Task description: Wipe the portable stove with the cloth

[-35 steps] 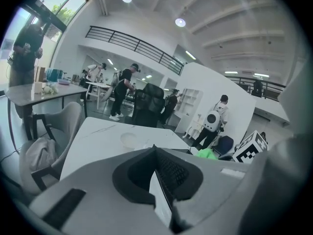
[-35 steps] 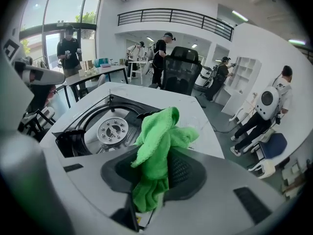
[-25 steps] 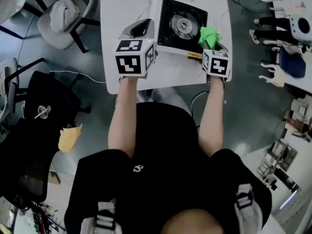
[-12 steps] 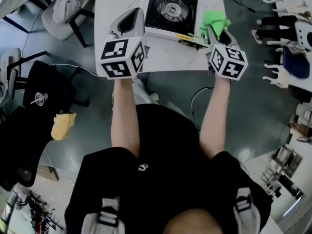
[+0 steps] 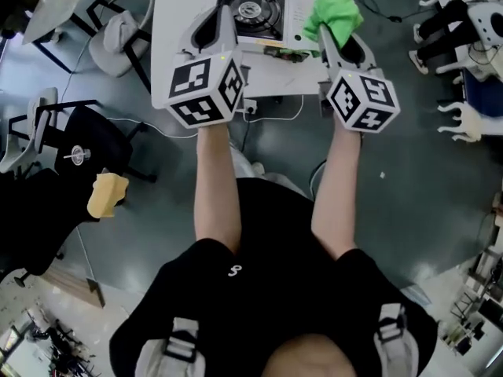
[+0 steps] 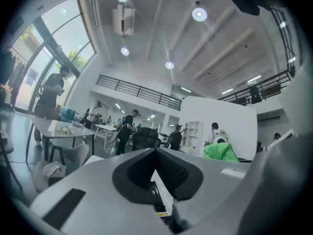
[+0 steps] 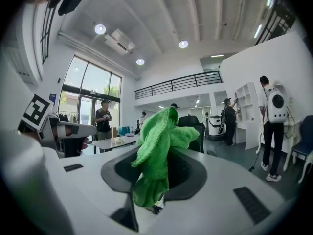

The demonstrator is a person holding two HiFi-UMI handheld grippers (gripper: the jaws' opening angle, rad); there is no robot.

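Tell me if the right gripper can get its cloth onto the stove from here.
Probably yes. The right gripper holds the green cloth just right of the stove, with nothing between them. It points upward now, so it would need tipping down and lowering.

Both the left gripper and the right gripper rose from the stove, and the right lifted the cloth off it.

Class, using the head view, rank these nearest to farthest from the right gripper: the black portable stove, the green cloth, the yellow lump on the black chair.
1. Green cloth, gripped in the right gripper's tongs.
2. Black portable stove, on the table to its left.
3. Yellow lump, on the black chair, far left.
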